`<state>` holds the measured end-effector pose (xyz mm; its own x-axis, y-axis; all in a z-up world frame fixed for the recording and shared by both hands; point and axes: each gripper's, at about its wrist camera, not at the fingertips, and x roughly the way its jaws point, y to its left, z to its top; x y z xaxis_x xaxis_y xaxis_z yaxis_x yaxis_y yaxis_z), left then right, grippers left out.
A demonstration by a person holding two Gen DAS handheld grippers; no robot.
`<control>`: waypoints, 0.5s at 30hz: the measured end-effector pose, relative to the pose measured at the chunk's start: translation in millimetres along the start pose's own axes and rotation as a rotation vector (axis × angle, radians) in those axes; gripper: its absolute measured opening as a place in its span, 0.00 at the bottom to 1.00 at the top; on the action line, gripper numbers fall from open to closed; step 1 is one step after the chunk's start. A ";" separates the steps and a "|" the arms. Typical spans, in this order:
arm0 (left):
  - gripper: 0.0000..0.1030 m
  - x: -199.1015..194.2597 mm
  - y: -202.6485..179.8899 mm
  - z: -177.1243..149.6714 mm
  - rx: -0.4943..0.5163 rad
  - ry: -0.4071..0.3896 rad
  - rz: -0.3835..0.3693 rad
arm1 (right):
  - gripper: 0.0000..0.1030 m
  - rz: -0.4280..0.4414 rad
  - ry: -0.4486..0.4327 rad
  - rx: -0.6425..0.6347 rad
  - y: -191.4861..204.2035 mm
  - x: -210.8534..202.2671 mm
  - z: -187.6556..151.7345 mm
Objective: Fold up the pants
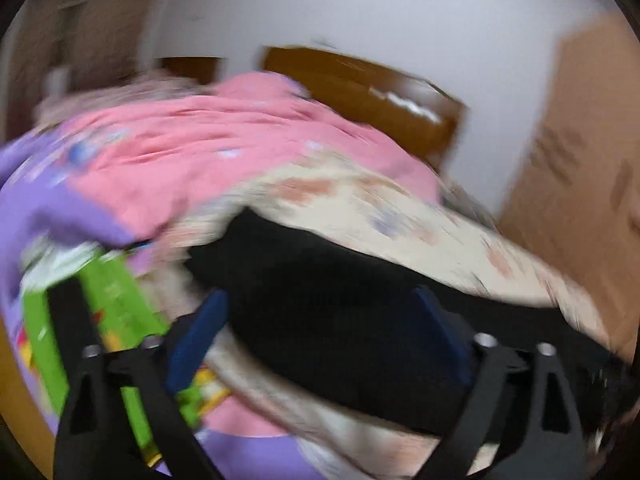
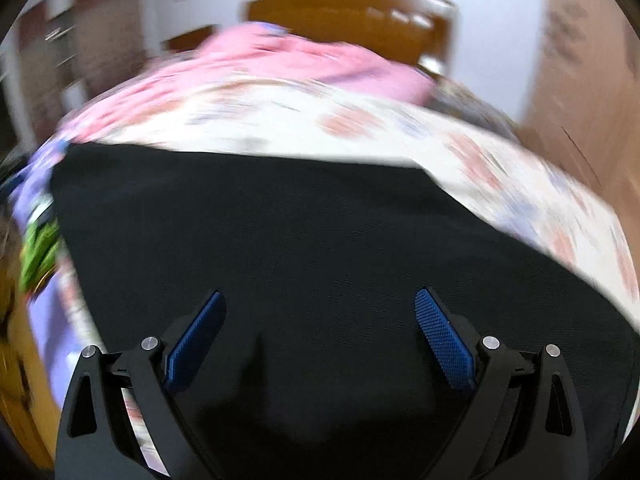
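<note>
The floral cream bedsheet (image 2: pixel 360 128) is overlaid by the black fabric pants (image 2: pixel 300 240), spread flat. Above them the left gripper (image 1: pixel 320 336) and right gripper (image 2: pixel 320 336) are held with jaws apart, nothing clamped.

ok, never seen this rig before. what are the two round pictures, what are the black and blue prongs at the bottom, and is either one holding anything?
There is no robot arm here: a person holds a two-finger gripper in each hand, and each gripper carries a fisheye camera looking forward along its fingers. That is why both pictures are round and warped. One is the left gripper view, the other the right gripper view. The black prongs with blue pads are the fingers. Both grippers are open and hold nothing. Below them black pants lie spread on a bed with a floral sheet and a pink blanket. A wooden headboard and a cardboard box stand behind. Both pictures are motion-blurred.
</note>
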<state>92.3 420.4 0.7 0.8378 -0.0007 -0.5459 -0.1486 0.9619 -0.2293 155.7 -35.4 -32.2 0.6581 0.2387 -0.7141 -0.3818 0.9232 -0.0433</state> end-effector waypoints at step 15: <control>0.98 138.8 -71.3 -26.9 0.198 0.344 0.218 | 0.91 0.184 0.198 -0.149 31.9 18.8 -35.5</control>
<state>205.0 344.3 -80.4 0.5699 0.1487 -0.8082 -0.1703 0.9835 0.0609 132.9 -12.1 -71.8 0.4358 0.3207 -0.8410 -0.5833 0.8122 0.0075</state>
